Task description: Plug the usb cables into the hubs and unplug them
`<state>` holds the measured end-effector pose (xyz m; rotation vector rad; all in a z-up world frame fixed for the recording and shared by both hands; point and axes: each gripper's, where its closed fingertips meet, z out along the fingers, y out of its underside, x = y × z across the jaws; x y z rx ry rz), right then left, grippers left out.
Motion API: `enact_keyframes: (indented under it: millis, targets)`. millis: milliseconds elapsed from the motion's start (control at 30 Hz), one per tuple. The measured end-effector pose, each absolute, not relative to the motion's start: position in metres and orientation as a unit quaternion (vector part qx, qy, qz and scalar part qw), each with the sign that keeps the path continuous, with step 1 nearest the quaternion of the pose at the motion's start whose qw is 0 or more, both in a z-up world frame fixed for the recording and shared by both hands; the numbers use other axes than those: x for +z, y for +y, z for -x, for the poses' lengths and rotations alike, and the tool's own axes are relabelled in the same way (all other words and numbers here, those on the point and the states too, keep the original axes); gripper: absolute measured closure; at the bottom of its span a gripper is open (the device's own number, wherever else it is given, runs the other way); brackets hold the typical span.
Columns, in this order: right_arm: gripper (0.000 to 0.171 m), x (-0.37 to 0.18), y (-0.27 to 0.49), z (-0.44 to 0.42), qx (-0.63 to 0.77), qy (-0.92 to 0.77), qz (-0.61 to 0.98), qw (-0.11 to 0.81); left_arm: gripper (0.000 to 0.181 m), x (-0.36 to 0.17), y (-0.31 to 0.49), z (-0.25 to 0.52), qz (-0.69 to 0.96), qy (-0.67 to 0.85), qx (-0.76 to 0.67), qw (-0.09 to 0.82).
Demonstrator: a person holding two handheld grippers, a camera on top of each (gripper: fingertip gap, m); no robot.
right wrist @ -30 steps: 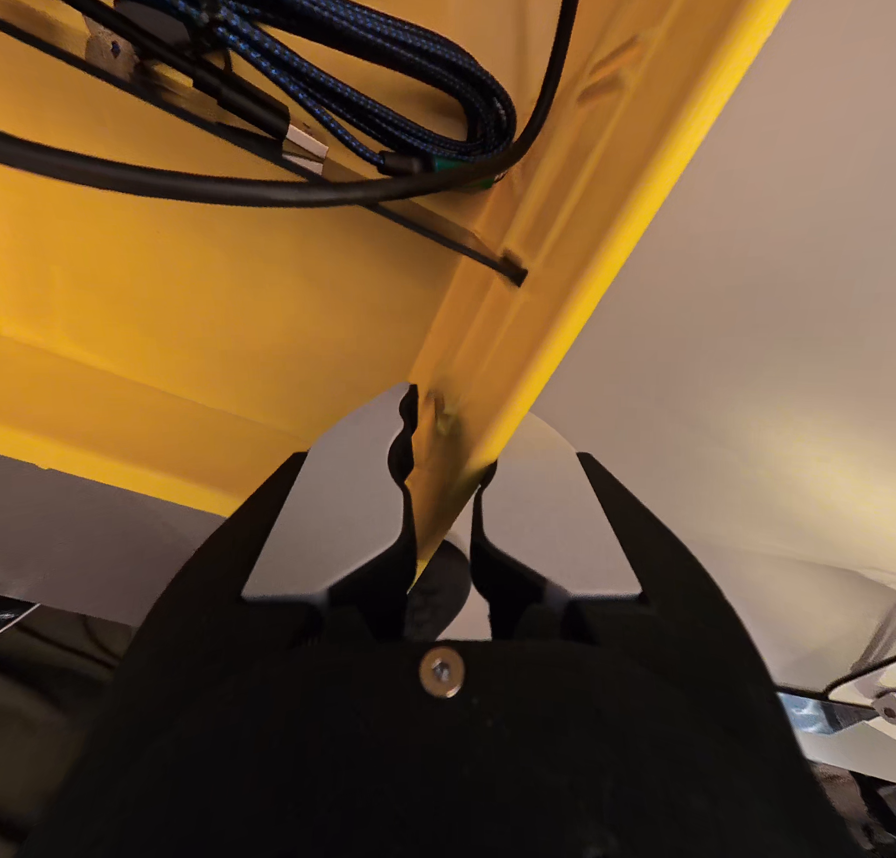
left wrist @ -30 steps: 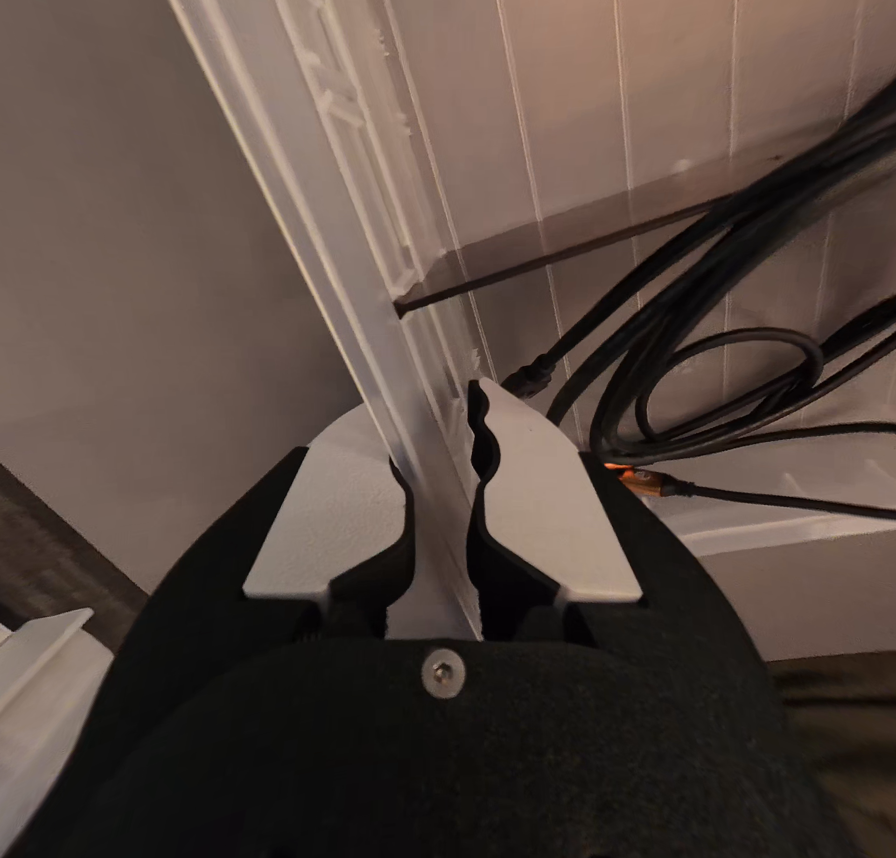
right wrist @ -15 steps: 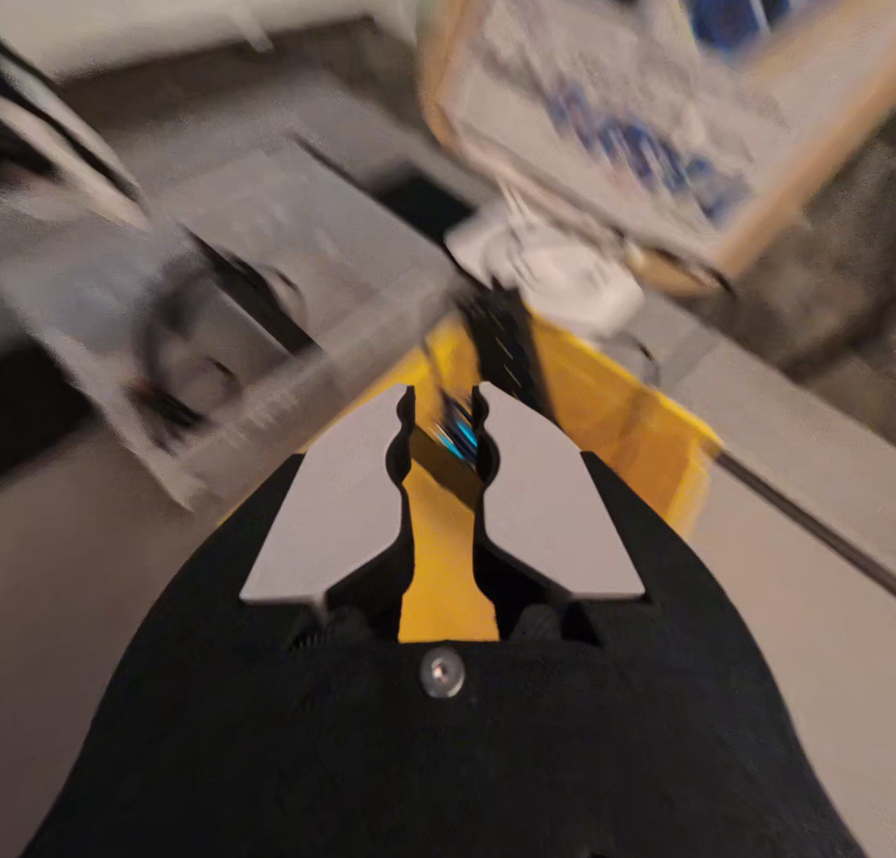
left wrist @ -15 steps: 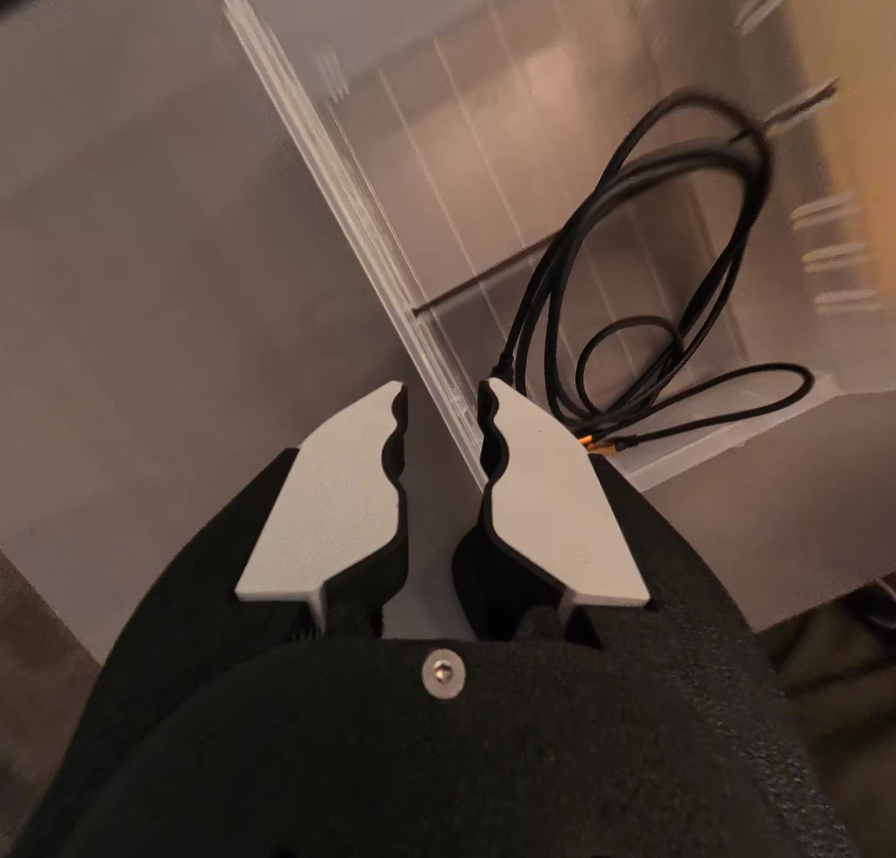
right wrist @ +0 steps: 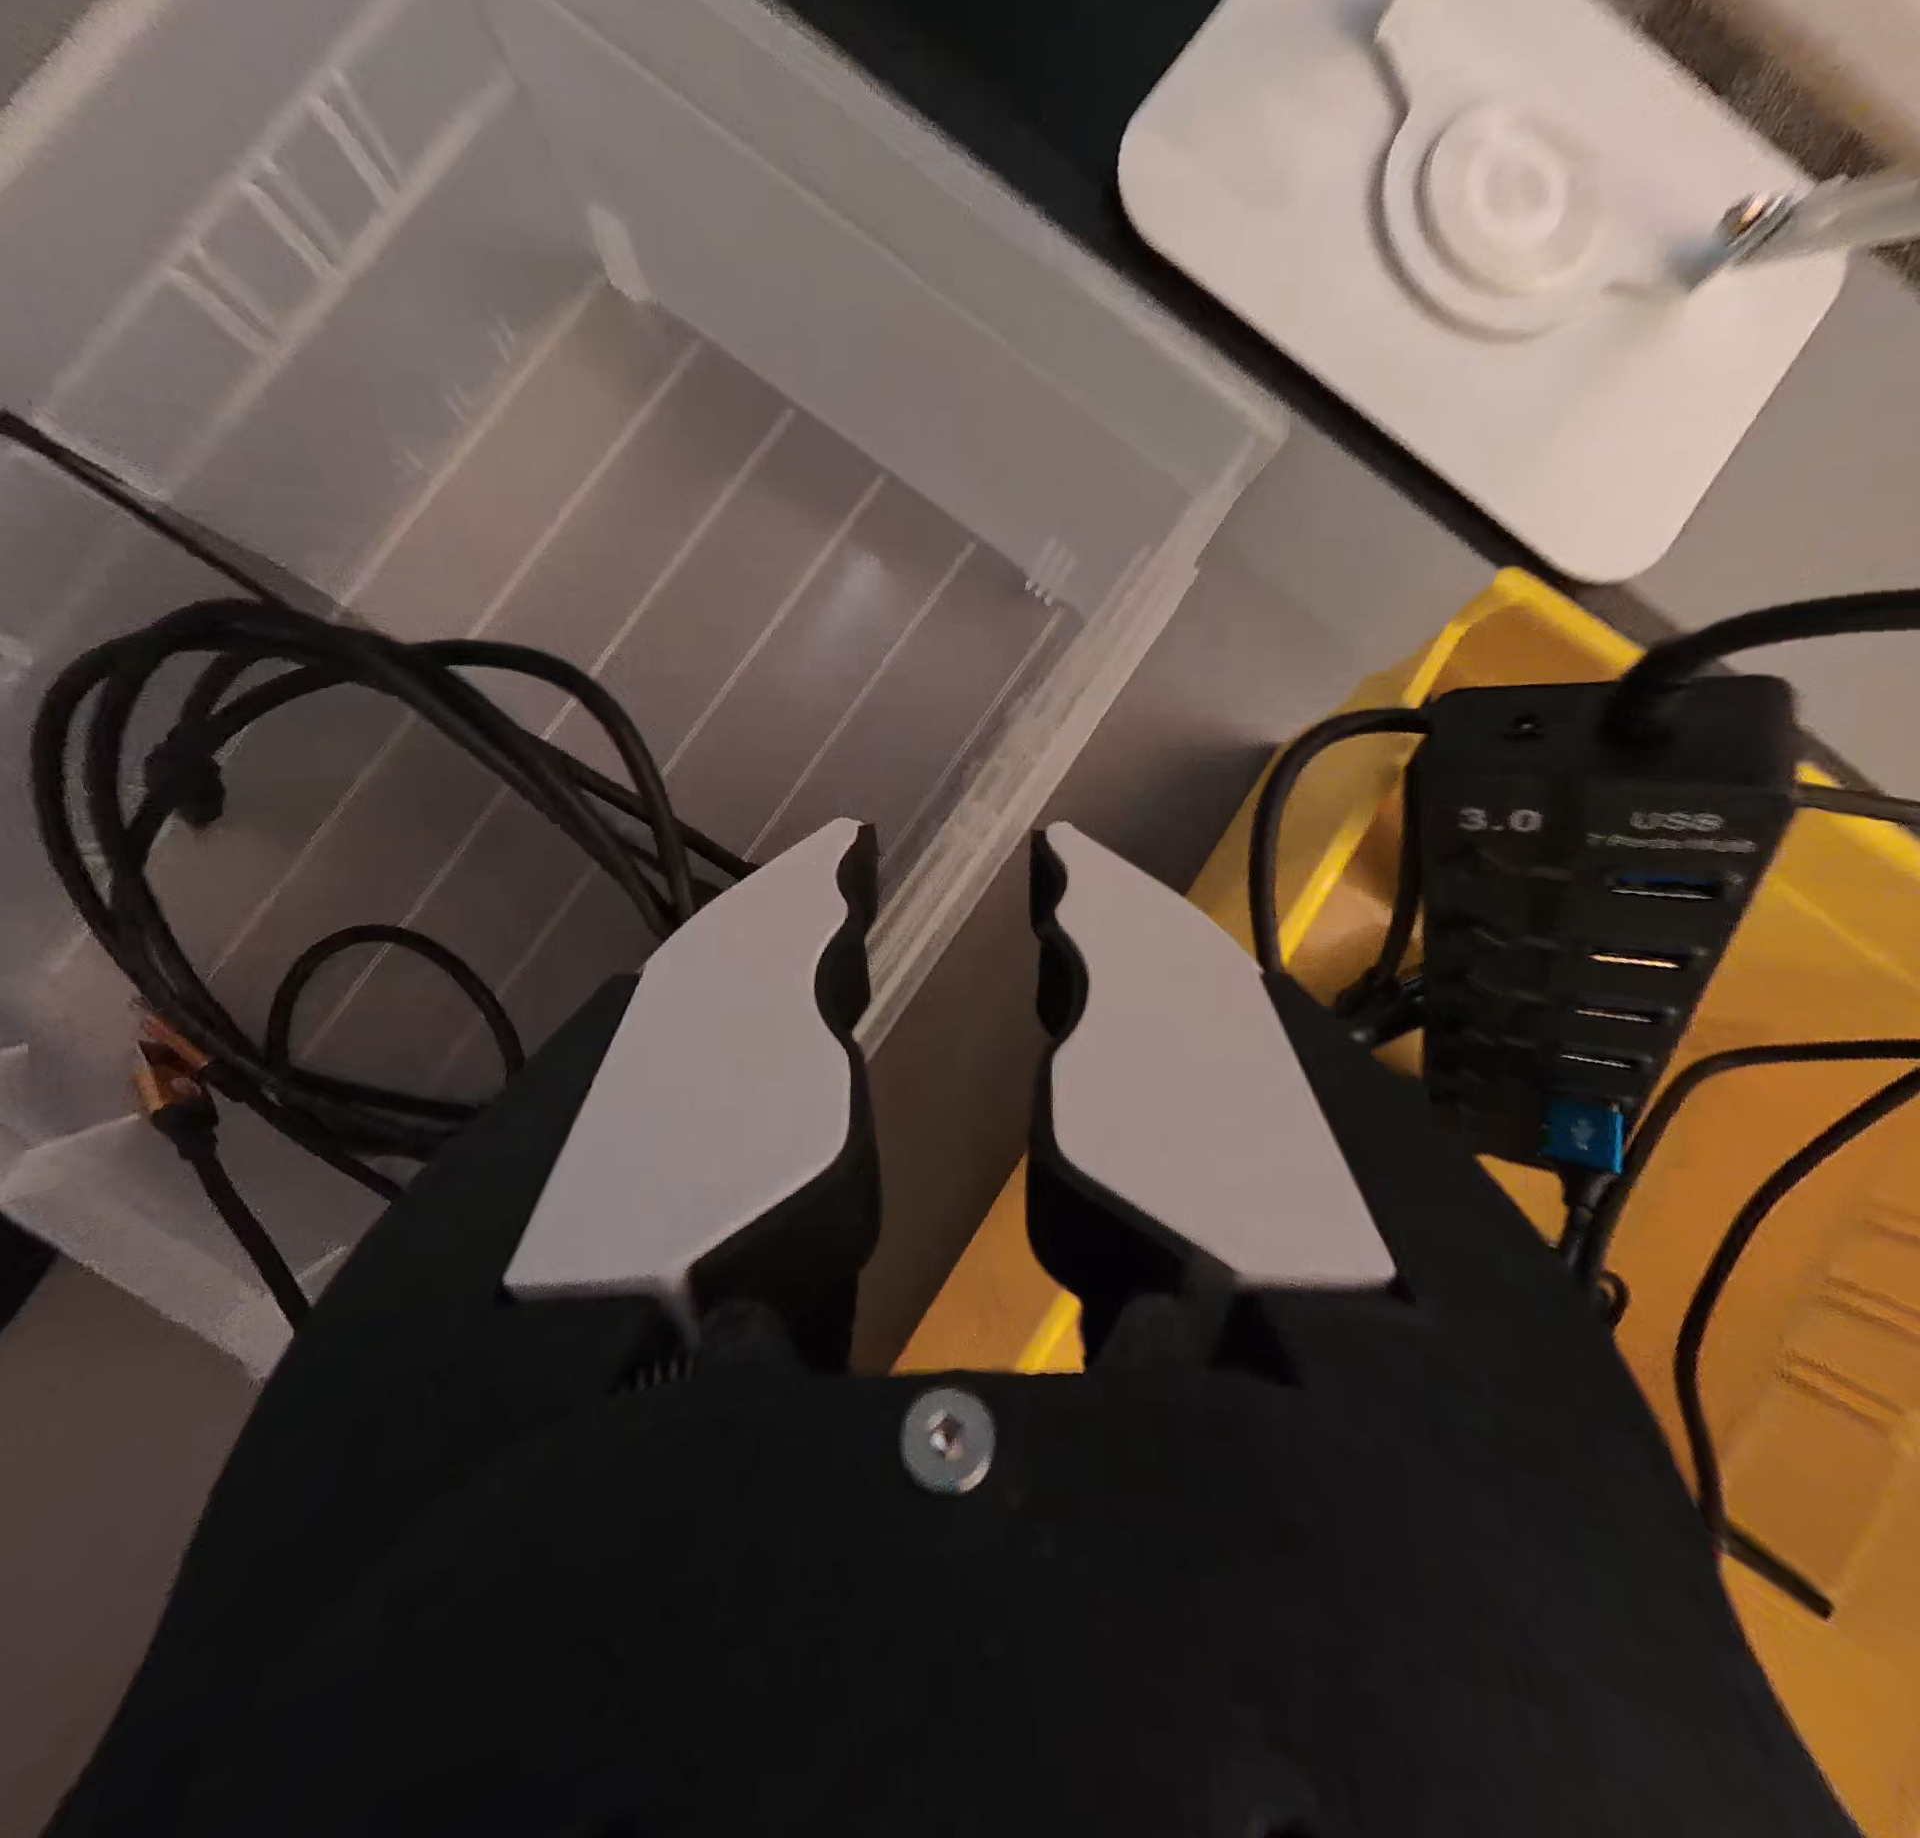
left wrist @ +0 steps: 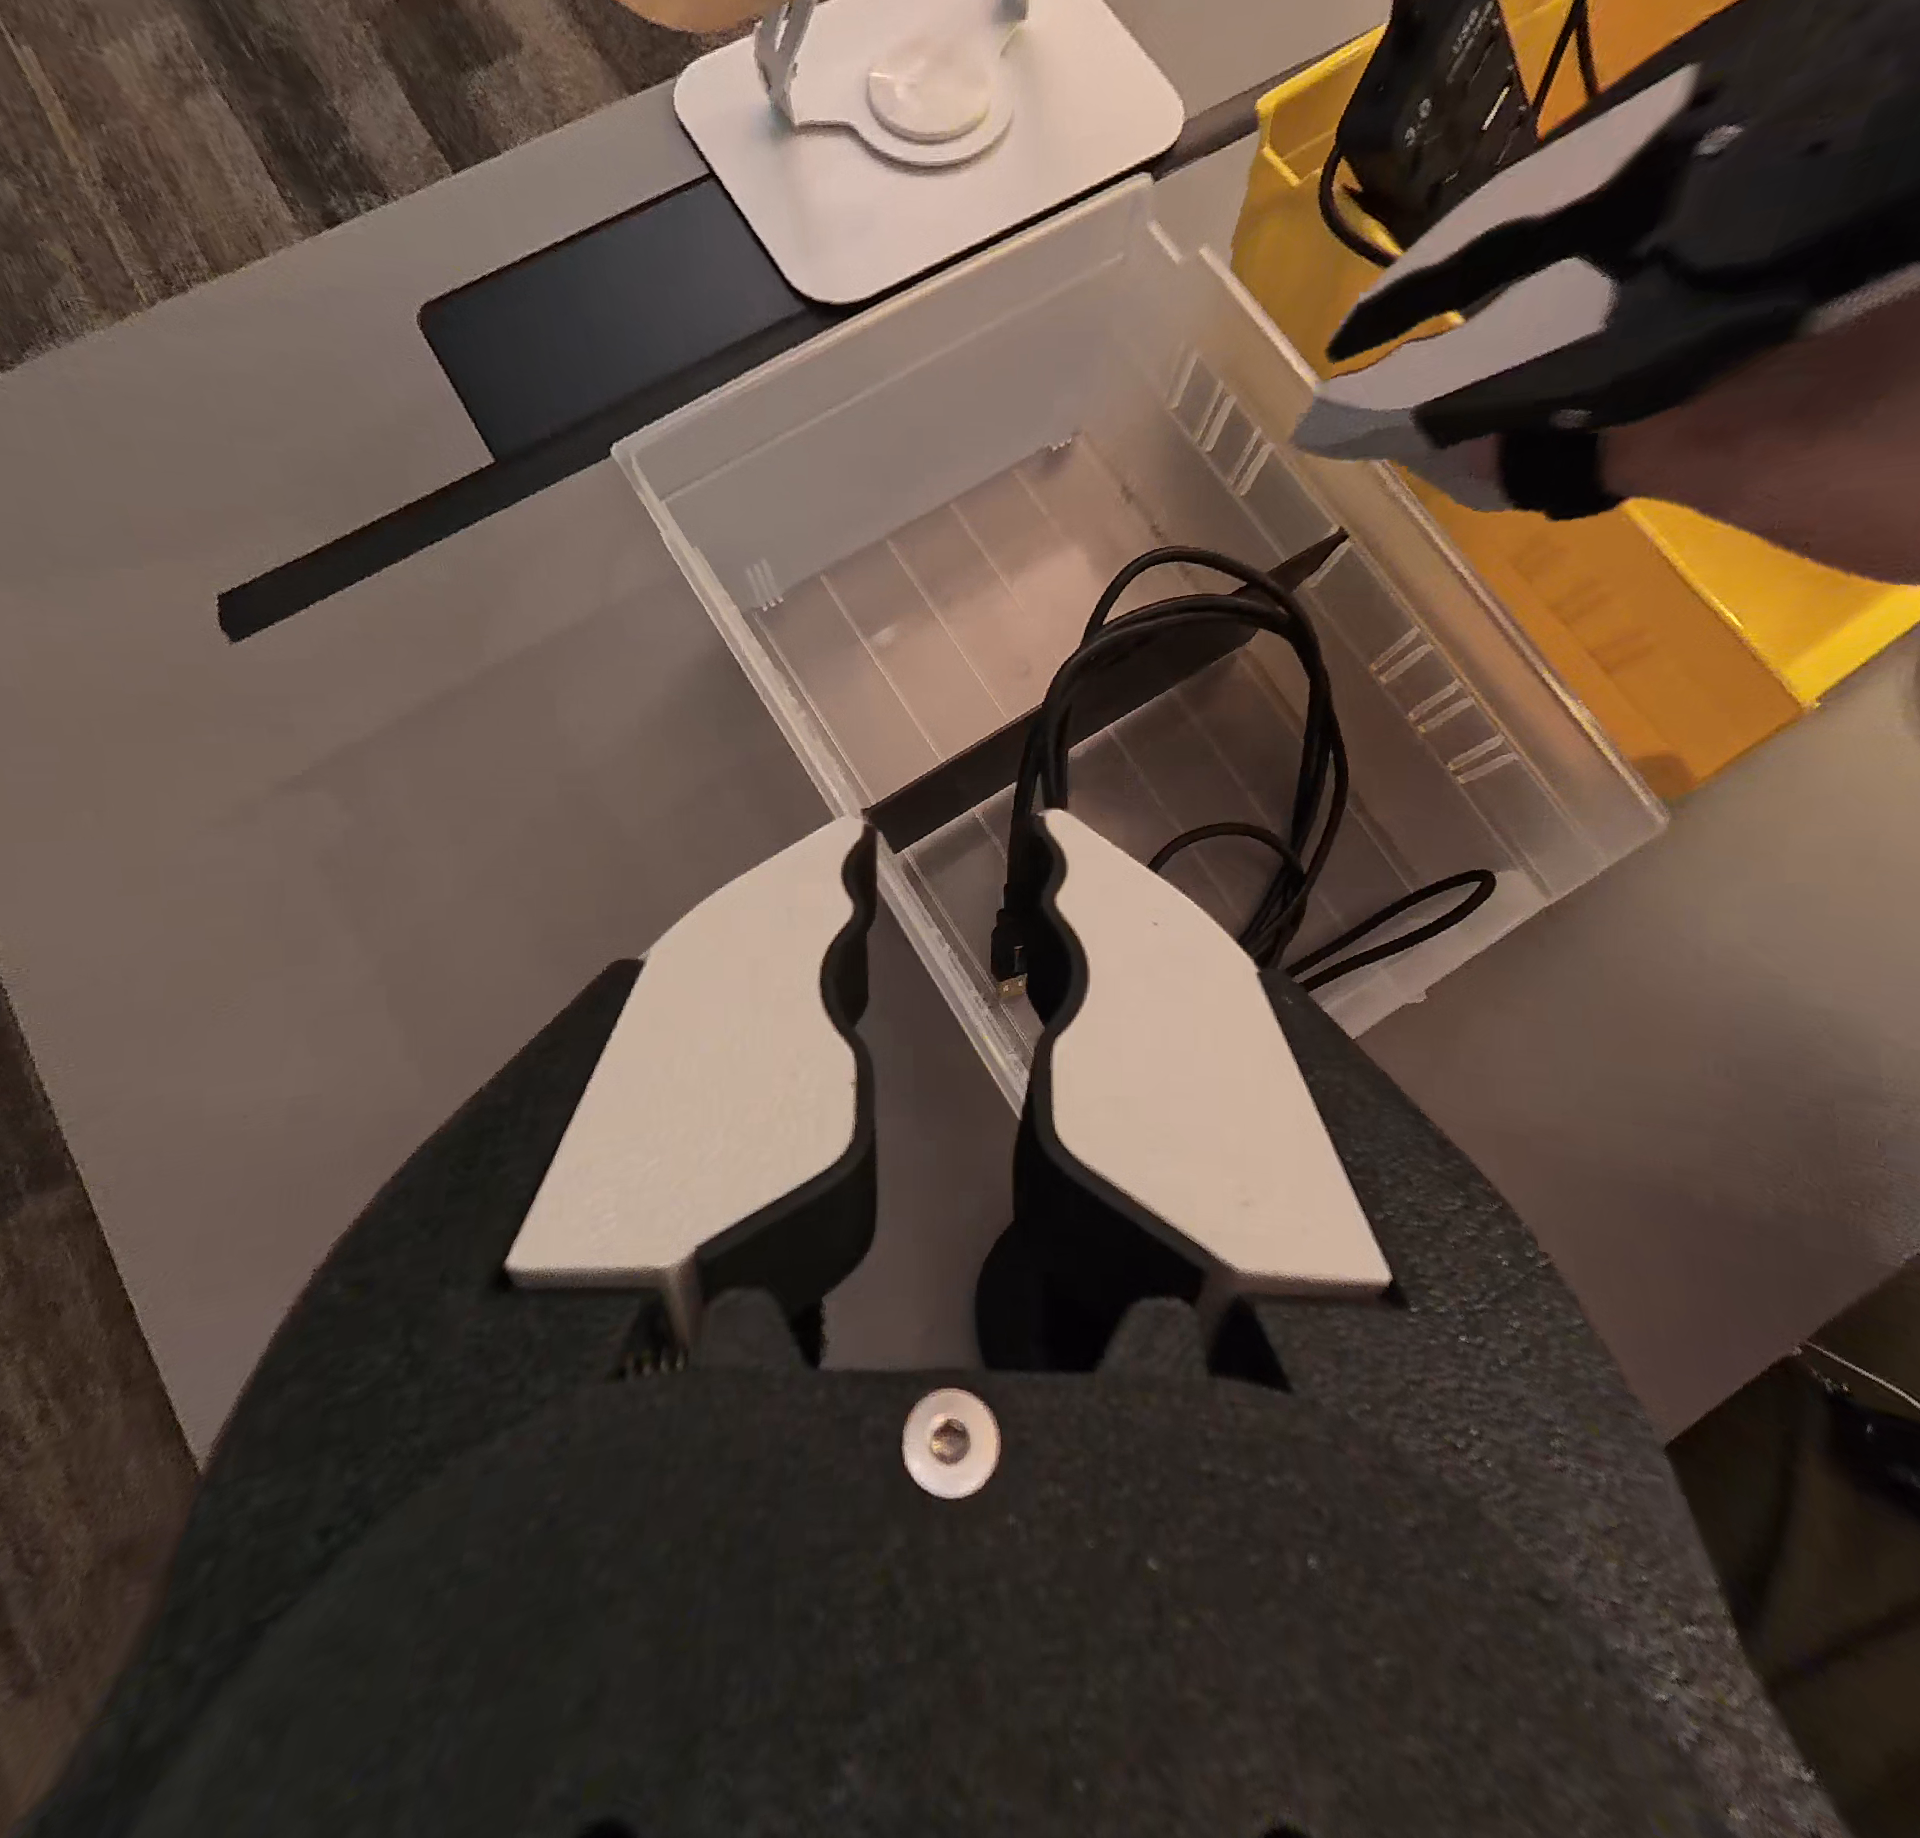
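Observation:
A clear plastic bin holds a coiled black USB cable; its plug lies just ahead of my left gripper, which is open and empty above the bin's near wall. A black USB hub stands in a yellow bin. My right gripper hovers over the gap between the bins. In the right wrist view the right gripper is open and empty, with the cable to its left and the hub to its right. A blue plug sits in the hub.
Both bins stand side by side on a grey table. A white stand base sits behind them beside a dark slot in the table. Thin black cables trail in the yellow bin. Floor lies past the table's left edge. The grippers' ends are close to 20 cm from one another. The black USB hub is about 8 cm from my right fingertips and 30 cm from my left. Seen from the right wrist view as well. It is some 15 cm from my right tips to the blue plug.
A second ago my left gripper straddled the clear bin's wall and my right the yellow bin's wall. Both have pulled back and up, off the walls, and now hang open above the bins.

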<state>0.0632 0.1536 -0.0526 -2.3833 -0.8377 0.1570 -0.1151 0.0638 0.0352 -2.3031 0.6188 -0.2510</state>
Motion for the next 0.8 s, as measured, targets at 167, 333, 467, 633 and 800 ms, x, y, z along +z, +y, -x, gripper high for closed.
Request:
enact_keyframes:
  millis: [167, 333, 467, 633, 800]
  targets:
    - [0.143, -0.069, 0.163, -0.063, 0.054, -0.266, 0.928, 0.254, 0.156, 0.036, 0.064, 0.111, 0.891, 0.253, -0.097, 0.363]
    - [0.144, -0.081, 0.169, -0.062, 0.065, -0.213, 0.954, 0.198, 0.156, 0.039, 0.065, 0.109, 0.888, 0.255, -0.101, 0.368]
    - [0.146, -0.098, 0.173, -0.070, 0.041, -0.174, 0.973, 0.147, 0.157, 0.039, 0.063, 0.107, 0.887, 0.261, -0.099, 0.367]
    - [0.150, -0.115, 0.179, -0.069, 0.006, -0.177, 0.976, 0.127, 0.157, 0.041, 0.062, 0.104, 0.884, 0.268, -0.100, 0.371]
    - [0.155, -0.121, 0.180, -0.066, -0.006, -0.187, 0.976, 0.115, 0.157, 0.041, 0.063, 0.106, 0.884, 0.266, -0.102, 0.371]
